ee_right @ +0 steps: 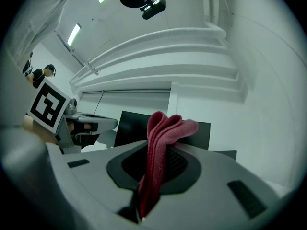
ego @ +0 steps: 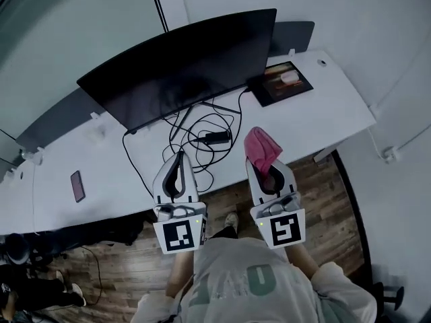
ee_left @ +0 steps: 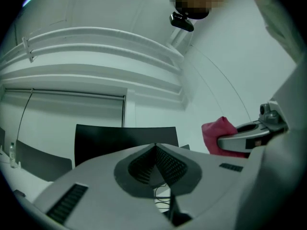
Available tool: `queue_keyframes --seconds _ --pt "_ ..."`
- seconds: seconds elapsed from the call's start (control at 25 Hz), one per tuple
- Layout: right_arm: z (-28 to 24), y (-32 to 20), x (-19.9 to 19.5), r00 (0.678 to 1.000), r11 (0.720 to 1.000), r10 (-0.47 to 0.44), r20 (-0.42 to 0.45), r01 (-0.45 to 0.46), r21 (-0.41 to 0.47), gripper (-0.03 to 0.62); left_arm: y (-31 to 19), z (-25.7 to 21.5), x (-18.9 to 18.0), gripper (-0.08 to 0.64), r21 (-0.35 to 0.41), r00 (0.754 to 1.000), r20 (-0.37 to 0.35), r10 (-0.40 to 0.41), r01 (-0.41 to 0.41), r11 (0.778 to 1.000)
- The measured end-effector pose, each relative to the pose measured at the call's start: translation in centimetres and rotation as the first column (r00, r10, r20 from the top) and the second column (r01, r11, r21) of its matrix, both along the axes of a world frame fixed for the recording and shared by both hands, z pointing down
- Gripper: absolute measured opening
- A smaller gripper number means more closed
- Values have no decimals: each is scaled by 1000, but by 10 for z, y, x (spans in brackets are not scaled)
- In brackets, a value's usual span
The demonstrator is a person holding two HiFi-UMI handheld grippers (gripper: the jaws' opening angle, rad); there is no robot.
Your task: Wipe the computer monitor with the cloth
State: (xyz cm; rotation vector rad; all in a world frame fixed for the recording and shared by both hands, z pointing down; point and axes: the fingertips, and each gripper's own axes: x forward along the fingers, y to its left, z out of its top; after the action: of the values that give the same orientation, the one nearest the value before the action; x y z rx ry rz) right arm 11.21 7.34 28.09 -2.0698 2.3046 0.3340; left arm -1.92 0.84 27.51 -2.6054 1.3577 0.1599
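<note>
The pink cloth [ego: 261, 150] sits just right of the middle of the head view, bunched and gripped between the jaws of the right gripper [ego: 267, 171]. In the right gripper view the jaws are pressed against the folded cloth [ee_right: 165, 126], which stands up above their tips and hangs down between them toward the bottom of the frame. The left gripper [ego: 178, 160] is just left of centre in the head view. In its own view its jaws [ee_left: 155, 148] meet at the tips with nothing between them.

Both grippers are held over the near edge of the white desk [ego: 323, 106], apart from each other and short of the monitor [ego: 182, 66]. The monitor stands across the upper middle of the frame with its screen dark. It also shows as a dark rectangle behind the jaws in both gripper views [ee_left: 110, 140] [ee_right: 128, 126].

A tangle of black cables [ego: 202, 126] and a small black power brick [ego: 217, 137] lie on the desk between the monitor and the grippers. A dark flat tray [ego: 281, 81] lies at the monitor's right end, and a phone [ego: 78, 186] lies at the left of the frame. Wooden floor [ego: 323, 194] shows below the desk edge.
</note>
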Motion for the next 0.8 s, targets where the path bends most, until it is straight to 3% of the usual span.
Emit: queue_keyframes --seconds 0.24,0.6,0.8 --pt "-3 -64 9 1000 1000 9 23 -8 -26 55 -62 2 26 14 -30 999 -20 35 -36 999" --pt "12 -110 48 998 997 -50 47 53 -54 54 -89 2 87 14 -40 997 -35 67 -68 997" --pt "11 -123 62 994 995 -93 50 94 -28 55 -99 -1 110 14 -28 998 -37 59 -60 998"
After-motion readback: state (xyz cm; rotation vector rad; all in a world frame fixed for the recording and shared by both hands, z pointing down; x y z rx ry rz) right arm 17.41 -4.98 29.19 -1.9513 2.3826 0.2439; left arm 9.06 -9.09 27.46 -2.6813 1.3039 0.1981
